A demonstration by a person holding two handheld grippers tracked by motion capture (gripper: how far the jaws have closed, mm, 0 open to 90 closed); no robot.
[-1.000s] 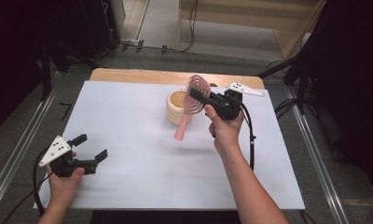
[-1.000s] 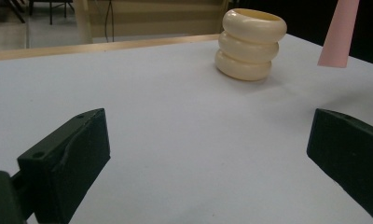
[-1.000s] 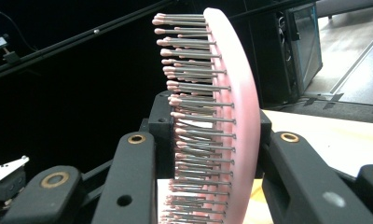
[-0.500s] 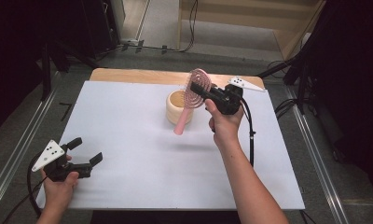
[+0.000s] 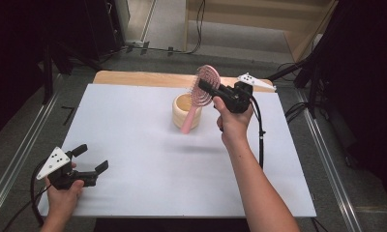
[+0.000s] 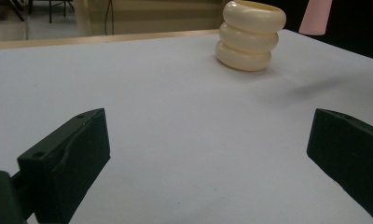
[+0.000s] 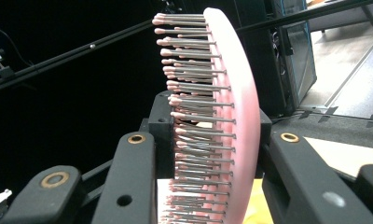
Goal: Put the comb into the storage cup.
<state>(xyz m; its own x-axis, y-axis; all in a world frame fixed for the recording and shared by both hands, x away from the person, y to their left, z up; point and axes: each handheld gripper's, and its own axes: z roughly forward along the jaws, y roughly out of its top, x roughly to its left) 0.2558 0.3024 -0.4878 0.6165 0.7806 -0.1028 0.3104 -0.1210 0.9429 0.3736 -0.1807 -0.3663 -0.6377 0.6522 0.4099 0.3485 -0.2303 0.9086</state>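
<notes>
The pink hairbrush (image 5: 200, 94) hangs in the air, clamped by its round head in the right claw (image 5: 207, 88), with the handle sloping down and away from the claw toward the near side of the counter (image 5: 133, 145). In the right gripper view the bristles (image 7: 194, 116) point toward one jaw and the smooth back (image 7: 243, 116) lies against the other, both pressing on the head. Just below the right claw, partly behind the handle, stands a cream ribbed cup (image 5: 184, 110) on the counter; the handle's tip is beside its rim, and whether they touch I cannot tell. Well apart from that claw, at the counter's near left corner, the left claw (image 5: 92, 158) is released, its jaws wide and nothing between them, low over the white surface.
</notes>
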